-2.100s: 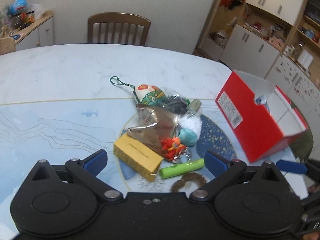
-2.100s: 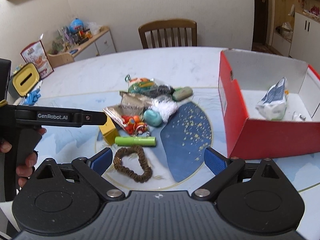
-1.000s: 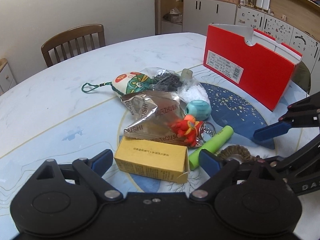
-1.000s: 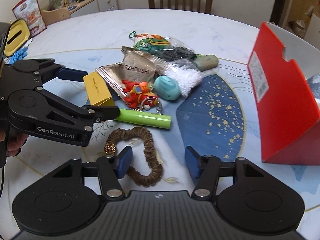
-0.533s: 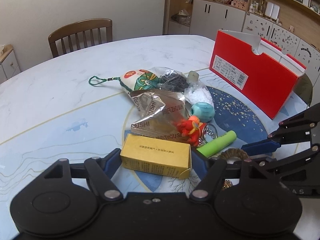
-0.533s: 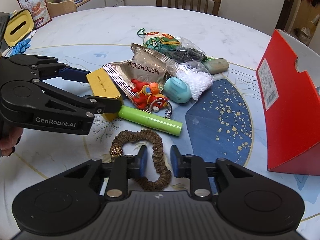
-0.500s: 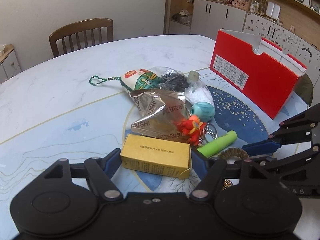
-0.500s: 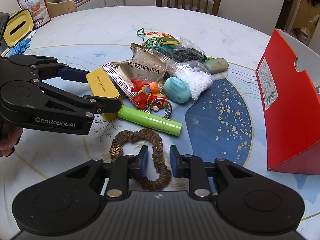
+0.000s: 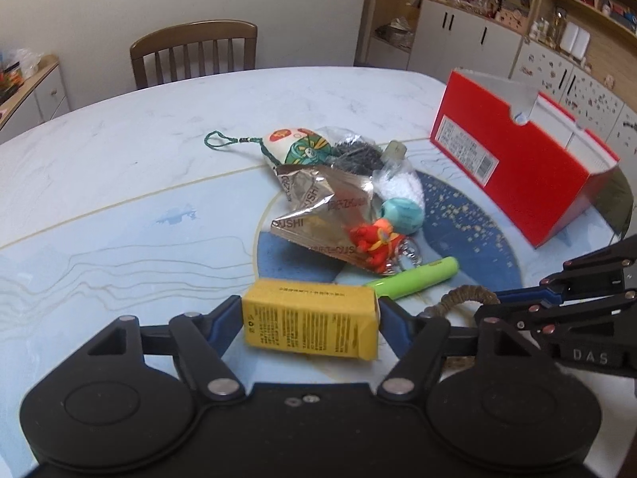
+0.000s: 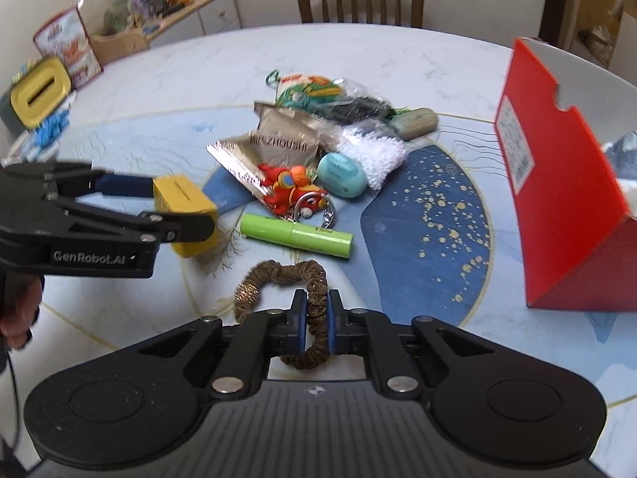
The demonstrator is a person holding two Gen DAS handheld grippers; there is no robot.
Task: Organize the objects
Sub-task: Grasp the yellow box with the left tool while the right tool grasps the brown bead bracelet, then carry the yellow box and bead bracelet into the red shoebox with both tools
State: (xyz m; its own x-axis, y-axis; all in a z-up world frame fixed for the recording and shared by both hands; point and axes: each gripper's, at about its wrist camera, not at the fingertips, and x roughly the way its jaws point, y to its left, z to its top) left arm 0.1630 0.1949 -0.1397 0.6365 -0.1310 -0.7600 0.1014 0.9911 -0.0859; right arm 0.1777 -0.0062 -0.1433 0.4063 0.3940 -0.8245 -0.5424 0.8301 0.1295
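Note:
My left gripper (image 9: pixel 310 314) is shut on a yellow carton (image 9: pixel 310 322), held just above the table; the right wrist view shows the same carton (image 10: pixel 183 203) between the left fingers (image 10: pixel 119 183). My right gripper (image 10: pixel 317 318) is shut on a brown hair scrunchie (image 10: pixel 278 275), pinching its right side. A green tube (image 10: pixel 296 236), a red toy keychain (image 10: pixel 288 193), a teal egg-shaped case (image 10: pixel 342 175), a silver snack bag (image 10: pixel 270 147) and a printed pouch (image 10: pixel 310 87) lie in a pile at mid-table. The red box (image 10: pixel 557 207) stands at the right.
A wooden chair (image 10: pixel 360 0) stands at the table's far side. A yellow-lidded tin (image 10: pixel 38 93) and blue clips sit at the table's left edge. Cabinets and shelves (image 9: pixel 497 36) line the wall behind the red box (image 9: pixel 513 171). A hand (image 10: pixel 18 310) holds the left gripper.
Both grippers shut: the left on the yellow carton, the right on the scrunchie. Both items now sit lifted slightly off the table, and the scrunchie is pulled into a stretched shape.

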